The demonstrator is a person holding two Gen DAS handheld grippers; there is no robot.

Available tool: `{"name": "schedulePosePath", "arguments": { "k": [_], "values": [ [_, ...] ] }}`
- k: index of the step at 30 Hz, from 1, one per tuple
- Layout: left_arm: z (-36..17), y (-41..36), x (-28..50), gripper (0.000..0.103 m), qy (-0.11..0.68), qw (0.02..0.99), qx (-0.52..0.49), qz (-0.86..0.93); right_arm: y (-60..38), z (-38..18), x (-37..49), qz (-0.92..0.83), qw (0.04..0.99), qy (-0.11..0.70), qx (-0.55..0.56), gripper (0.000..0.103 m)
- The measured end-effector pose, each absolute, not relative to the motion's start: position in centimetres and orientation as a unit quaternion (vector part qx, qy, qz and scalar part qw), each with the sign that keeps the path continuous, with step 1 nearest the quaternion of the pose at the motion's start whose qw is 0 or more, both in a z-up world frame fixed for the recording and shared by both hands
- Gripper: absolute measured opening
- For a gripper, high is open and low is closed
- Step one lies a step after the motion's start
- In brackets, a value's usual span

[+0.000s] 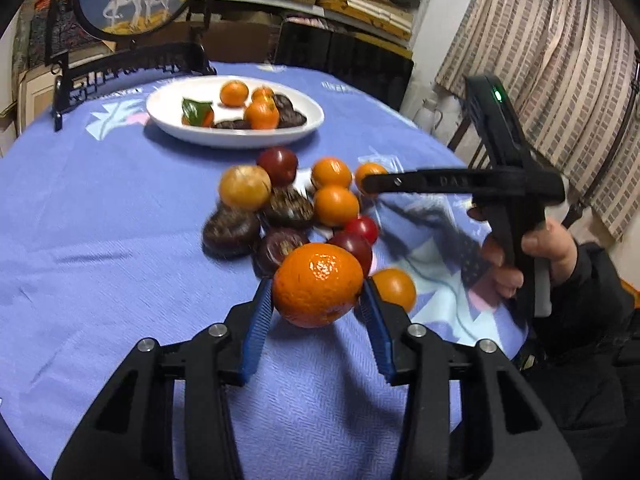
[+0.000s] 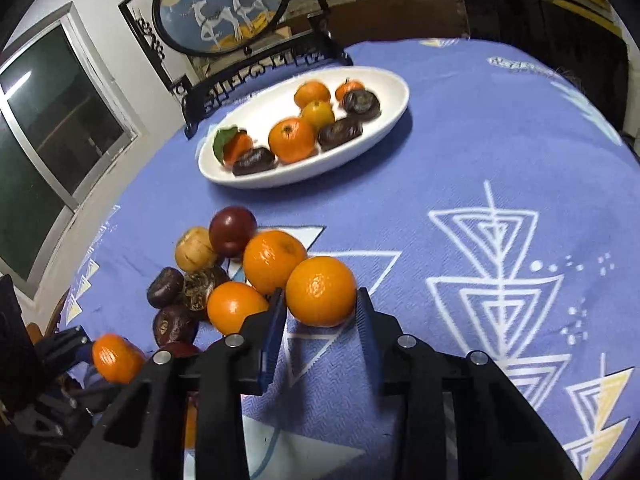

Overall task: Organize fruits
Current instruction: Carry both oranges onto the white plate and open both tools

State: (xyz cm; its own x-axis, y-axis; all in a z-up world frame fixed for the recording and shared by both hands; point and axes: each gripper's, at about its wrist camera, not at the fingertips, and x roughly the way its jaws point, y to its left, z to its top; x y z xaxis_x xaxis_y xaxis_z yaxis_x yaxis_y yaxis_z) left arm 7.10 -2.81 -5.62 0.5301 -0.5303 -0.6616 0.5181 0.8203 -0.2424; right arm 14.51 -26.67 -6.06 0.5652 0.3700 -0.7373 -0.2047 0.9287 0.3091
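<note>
My left gripper (image 1: 318,300) is shut on an orange (image 1: 318,284) and holds it above the blue tablecloth, just in front of a pile of loose fruit (image 1: 288,200). In the right wrist view this same orange (image 2: 116,358) shows at lower left. My right gripper (image 2: 322,304) is shut on another orange (image 2: 320,291) at the pile's right edge; the pile (image 2: 224,264) holds oranges, dark red fruits and dark brown fruits. A white oval plate (image 1: 168,116) at the back holds several oranges and dark fruits; it also shows in the right wrist view (image 2: 384,120).
A black ornamental stand with a round painted screen (image 2: 224,4) stands behind the plate. Dark chairs (image 1: 344,56) line the table's far edge. A window (image 2: 48,128) is on the left wall, and a curtain (image 1: 540,56) hangs on the right.
</note>
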Motion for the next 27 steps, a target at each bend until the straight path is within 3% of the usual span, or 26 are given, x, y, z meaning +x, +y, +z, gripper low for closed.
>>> {"name": "schedulePosePath", "arguments": {
  "k": [13,20,27],
  "values": [
    [-1.8,-1.3,12.1,0.043,0.357,0.894,-0.037,-0.269,-27.2,-0.7,15.0,0.184,0.897,0.390,0.097,0.036],
    [1.3,-2.3,20.2,0.044,0.346,0.901,-0.029,-0.258,-26.5,2.5,20.7,0.187,0.896,0.390,0.103,0.036],
    [-0.4,-3.5,30.3,0.044,0.387,0.890,-0.049,-0.235,-24.2,1.2,29.6,0.180,0.886,0.413,0.114,0.036]
  ]
}}
